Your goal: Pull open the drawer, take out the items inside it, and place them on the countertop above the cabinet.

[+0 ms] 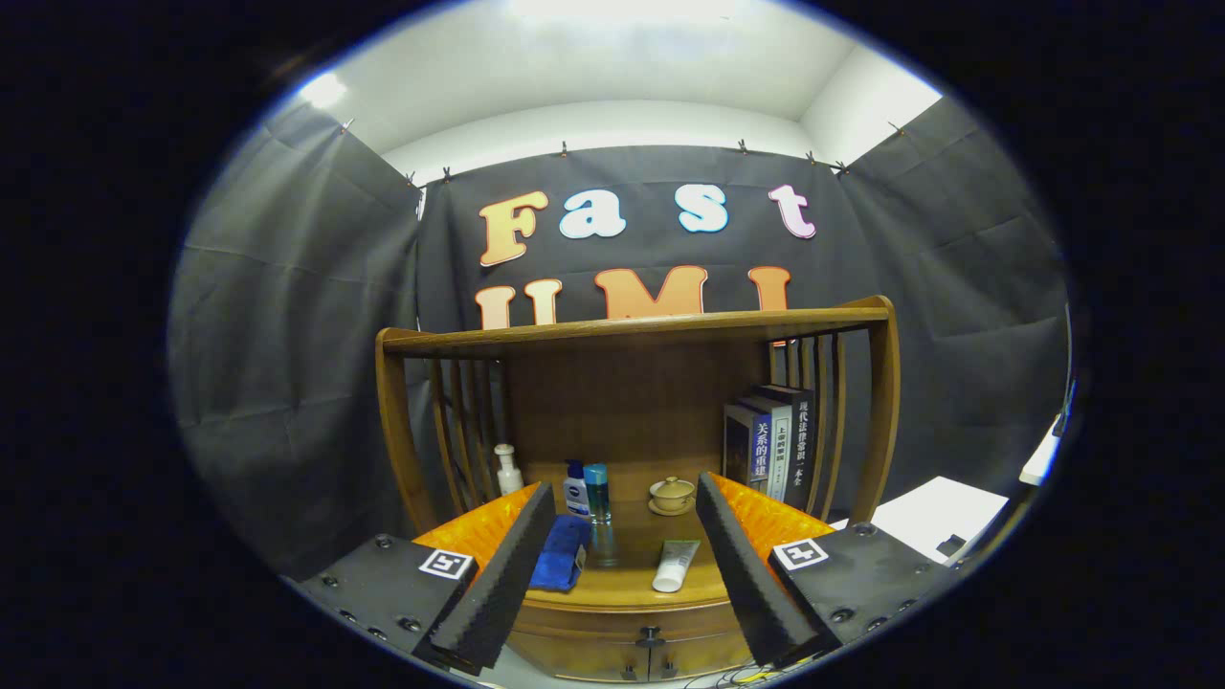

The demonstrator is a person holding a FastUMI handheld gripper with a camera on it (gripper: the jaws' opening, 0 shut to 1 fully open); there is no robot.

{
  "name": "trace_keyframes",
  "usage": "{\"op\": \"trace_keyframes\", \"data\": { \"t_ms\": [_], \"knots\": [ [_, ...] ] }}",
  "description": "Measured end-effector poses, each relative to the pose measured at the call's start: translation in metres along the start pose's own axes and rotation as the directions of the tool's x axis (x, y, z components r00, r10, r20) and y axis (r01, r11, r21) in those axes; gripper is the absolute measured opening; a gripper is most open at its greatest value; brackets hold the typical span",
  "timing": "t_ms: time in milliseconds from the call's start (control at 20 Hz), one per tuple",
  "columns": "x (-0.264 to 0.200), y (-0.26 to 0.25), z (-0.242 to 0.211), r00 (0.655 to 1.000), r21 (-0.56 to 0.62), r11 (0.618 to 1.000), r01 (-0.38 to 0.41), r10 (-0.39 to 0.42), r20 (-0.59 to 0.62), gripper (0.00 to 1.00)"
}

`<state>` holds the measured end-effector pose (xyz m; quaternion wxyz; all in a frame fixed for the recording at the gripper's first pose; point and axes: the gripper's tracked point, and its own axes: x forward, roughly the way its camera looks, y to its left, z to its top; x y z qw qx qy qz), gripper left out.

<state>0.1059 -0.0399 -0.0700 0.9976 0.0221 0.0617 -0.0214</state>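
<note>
The drawer (pixel 649 639) sits shut at 6 o'clock under the wooden countertop (pixel 627 586). On top lie a blue cloth (pixel 560 555) and a white tube (pixel 676 565); bottles (pixel 586 490), a teapot (pixel 672 494) and books (pixel 770 442) stand beyond at 12. The gripper (pixel 625 498) gapes wide, holding nothing.
</note>
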Motion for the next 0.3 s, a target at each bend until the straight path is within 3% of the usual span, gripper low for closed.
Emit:
{"op": "trace_keyframes", "data": {
  "t_ms": [300],
  "knots": [
    [0.0067, 0.0055, -0.014, 1.0, 0.007, 1.0, -0.013, 0.013, -0.019, 0.98]
  ]
}}
